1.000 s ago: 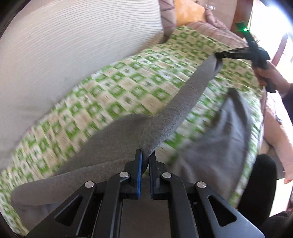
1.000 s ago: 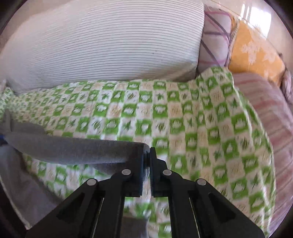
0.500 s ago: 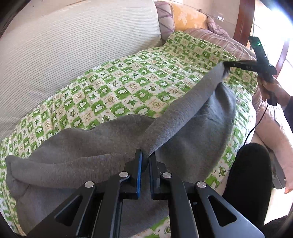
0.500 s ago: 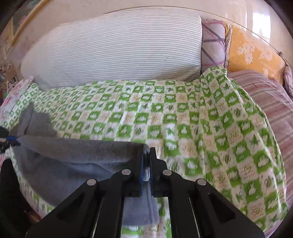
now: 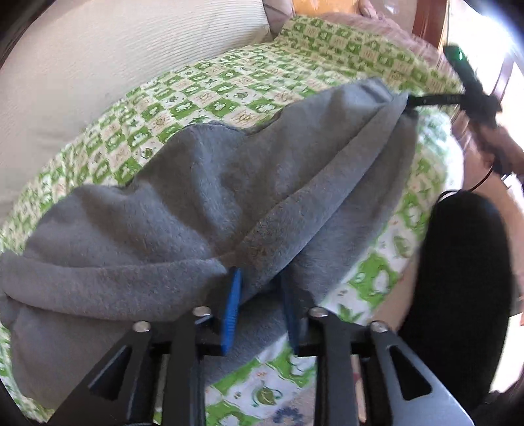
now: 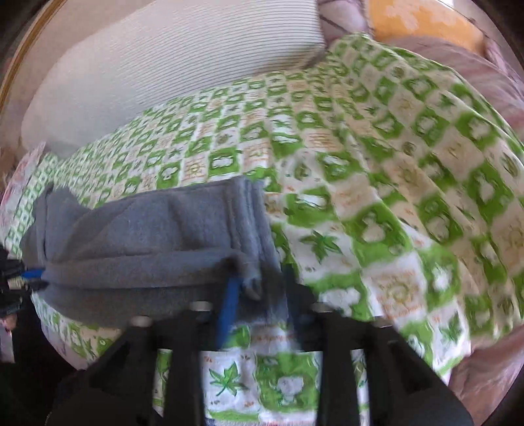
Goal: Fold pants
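Observation:
The grey fleece pants (image 5: pixel 203 196) lie folded lengthwise on the green-and-white checked bedspread (image 5: pixel 229 88). My left gripper (image 5: pixel 260 278) is open, its jaws spread around a fold of the pants near one end. My right gripper (image 6: pixel 258 278) is open too, jaws spread around the other end of the pants (image 6: pixel 147 236). The right gripper also shows in the left wrist view (image 5: pixel 425 100) at the far end of the pants. The left gripper shows at the left edge of the right wrist view (image 6: pixel 23 278).
A large striped white pillow (image 6: pixel 183 55) lies along the back of the bed. An orange cushion (image 6: pixel 422 19) and a pinkish blanket (image 6: pixel 484 72) sit at the far right. A person's dark-clad leg (image 5: pixel 458 278) is beside the bed edge.
Both grippers have lowered the pants onto the bedspread and opened their jaws. The taut raised edge of the pants now rests slack on the bed.

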The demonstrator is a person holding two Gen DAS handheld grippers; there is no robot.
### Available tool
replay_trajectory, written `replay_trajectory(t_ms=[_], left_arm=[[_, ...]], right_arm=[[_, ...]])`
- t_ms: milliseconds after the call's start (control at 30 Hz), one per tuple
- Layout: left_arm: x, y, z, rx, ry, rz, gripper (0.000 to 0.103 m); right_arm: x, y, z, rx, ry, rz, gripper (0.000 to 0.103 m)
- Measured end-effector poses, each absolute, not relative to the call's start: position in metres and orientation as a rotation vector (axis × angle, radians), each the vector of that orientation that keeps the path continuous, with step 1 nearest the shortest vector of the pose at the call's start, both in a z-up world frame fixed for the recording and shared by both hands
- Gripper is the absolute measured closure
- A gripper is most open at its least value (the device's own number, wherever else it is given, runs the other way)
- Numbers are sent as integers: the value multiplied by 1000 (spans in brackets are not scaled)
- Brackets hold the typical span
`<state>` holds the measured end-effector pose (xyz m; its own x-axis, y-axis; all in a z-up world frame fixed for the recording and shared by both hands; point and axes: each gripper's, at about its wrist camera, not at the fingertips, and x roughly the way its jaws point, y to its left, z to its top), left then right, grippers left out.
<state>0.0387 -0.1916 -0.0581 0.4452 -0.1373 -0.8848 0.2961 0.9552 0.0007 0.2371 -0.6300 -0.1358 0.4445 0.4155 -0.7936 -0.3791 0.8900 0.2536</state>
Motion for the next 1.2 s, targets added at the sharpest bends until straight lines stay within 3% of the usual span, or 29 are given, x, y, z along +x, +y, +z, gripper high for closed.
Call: replay_trajectory(t_ms=[33, 67, 433, 667, 933, 1200], left_arm=[[37, -188, -51, 148, 1063, -274, 63], [35, -186, -46, 148, 1046, -273, 58], [24, -115, -17, 73, 978, -129, 52], [19, -29, -11, -39, 979, 36, 39], [27, 101, 0, -251, 964, 227, 37], [63, 184, -3, -155, 1014, 245, 33]], right_arm=[[234, -632, -134, 44, 991, 482, 46], [230, -633, -129, 47, 979, 479, 46], [192, -555, -64, 91, 835, 664, 43], [172, -445, -49, 88, 834, 870, 43], [138, -323, -56, -7, 871, 1067, 42], [130, -223, -71, -74, 945, 1181, 42]])
